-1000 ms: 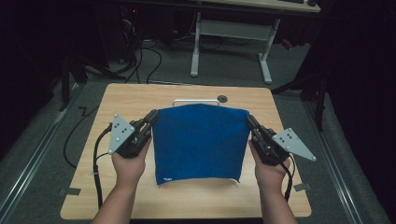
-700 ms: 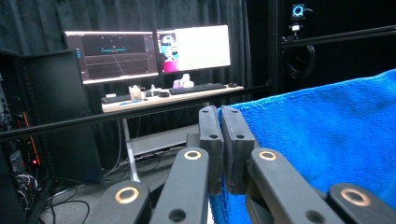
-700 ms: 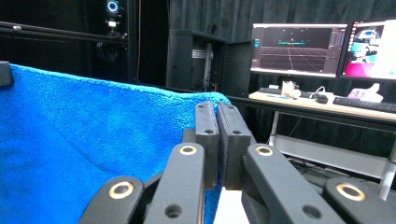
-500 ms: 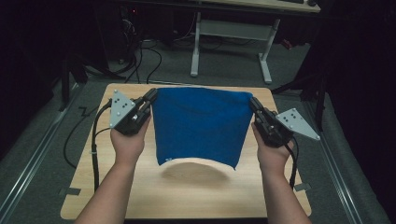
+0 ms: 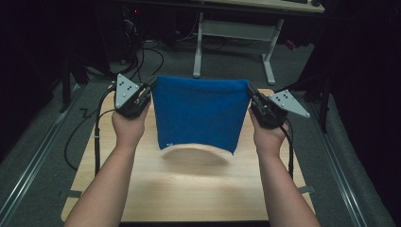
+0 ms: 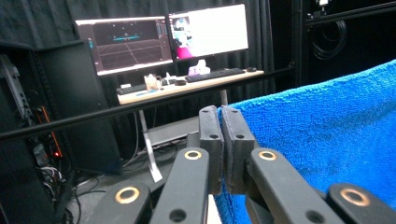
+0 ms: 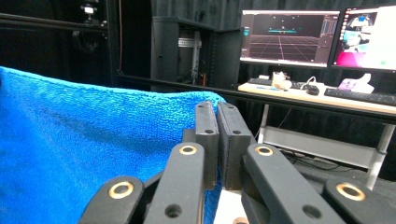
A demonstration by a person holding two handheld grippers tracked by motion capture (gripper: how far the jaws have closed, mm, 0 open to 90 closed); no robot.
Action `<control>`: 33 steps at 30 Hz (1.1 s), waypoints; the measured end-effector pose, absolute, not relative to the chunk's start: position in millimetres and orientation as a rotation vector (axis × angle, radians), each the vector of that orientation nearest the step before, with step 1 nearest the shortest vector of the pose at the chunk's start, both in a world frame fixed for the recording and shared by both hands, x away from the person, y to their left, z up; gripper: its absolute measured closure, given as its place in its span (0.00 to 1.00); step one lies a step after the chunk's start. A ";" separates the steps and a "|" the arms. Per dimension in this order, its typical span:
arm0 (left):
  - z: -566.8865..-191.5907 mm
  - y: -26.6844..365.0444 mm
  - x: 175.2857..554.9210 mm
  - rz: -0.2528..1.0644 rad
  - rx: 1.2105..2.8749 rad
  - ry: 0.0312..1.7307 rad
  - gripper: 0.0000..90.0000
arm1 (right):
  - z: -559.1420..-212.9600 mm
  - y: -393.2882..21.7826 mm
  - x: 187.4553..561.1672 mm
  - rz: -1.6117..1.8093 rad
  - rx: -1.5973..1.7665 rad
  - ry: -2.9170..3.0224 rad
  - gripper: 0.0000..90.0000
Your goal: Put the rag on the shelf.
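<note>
Towel: blue towel point(image 5: 201, 113) now off the counter point(image 5: 189, 189), hanging stretched above it (earlier it lay flat); lift step looks done.
Left gripper point(image 5: 147, 91): clamped on the towel's upper left corner.
Right gripper point(image 5: 252, 96): clamped on the upper right corner.
Lower edge: hangs clear above the counter's middle.

Blue towel point(image 5: 201, 113) now higher, off the table point(image 5: 189, 189), its lower edge hanging free.

1. Overhead light falls on the pale wooden bench point(image 5: 189, 189); the surrounding room sinks into near-black.
2. A soft shadow lies beneath the raised bright blue terry-cloth towel point(image 5: 201, 113).
3. Glowing computer monitors point(image 6: 163, 37) wash out slightly; all views appear grainy and soft.
</note>
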State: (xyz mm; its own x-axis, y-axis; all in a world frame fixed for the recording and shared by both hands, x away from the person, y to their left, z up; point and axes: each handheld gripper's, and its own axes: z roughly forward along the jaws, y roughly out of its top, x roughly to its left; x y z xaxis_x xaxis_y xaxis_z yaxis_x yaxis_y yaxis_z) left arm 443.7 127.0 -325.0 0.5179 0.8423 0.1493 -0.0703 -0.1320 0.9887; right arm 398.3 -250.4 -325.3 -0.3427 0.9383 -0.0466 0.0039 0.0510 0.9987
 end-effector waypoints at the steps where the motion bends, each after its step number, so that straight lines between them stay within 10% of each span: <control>1: -323.0 126.2 447.2 0.912 1.505 0.699 0.98 | -323.9 -250.6 402.0 1.415 0.995 1.492 0.98; 22: -299.9 114.7 502.5 1.000 1.572 0.707 0.98 | -303.7 -252.6 464.0 1.336 1.011 1.506 0.98; 33: -346.9 114.8 535.0 0.909 1.687 0.818 0.98 | -333.2 -248.7 499.1 1.262 1.061 1.592 0.98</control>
State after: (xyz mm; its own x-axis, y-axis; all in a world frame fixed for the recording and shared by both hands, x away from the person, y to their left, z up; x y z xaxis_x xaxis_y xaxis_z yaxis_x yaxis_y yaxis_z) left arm 535.0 114.8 -346.9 0.4865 0.8540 0.1845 0.0932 -0.2607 0.9609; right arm 499.1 -248.7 -333.2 -0.3042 0.9475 -0.0986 0.1202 0.1409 0.9827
